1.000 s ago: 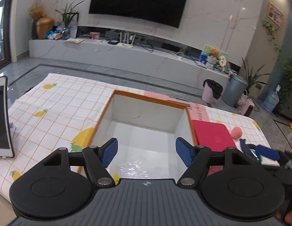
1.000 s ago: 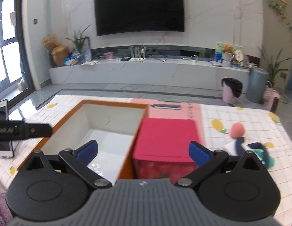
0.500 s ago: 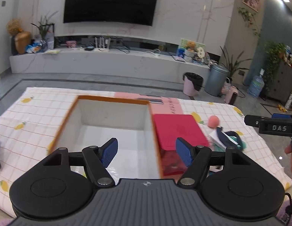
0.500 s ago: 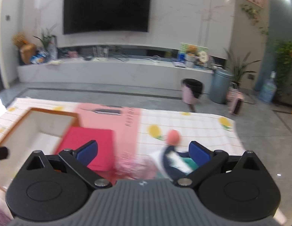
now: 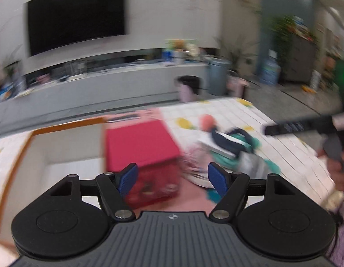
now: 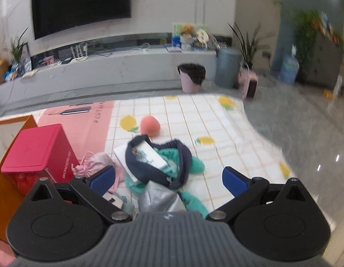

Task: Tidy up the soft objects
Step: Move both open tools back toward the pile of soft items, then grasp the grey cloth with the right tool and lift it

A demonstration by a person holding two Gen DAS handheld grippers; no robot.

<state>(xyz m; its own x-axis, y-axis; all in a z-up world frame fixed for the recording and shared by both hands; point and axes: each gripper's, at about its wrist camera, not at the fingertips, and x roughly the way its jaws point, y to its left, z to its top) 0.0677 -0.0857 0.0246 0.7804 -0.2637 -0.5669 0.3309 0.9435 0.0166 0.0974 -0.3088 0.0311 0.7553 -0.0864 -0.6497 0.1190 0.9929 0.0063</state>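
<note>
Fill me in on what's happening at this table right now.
A person holds a pair of tongs in each hand over a fruit-print tablecloth. Both the left tongs and the right tongs are open and hold nothing. The right pair points at a heap of soft things: a navy headband, teal cloth, a pink pouch, with a pink ball behind them. The open white box beside the red box looks empty; nothing is sorted yet.

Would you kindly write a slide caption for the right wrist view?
Open right gripper above a tangle of navy headband, teal cloth and pink pouch, beside a red box.
</note>
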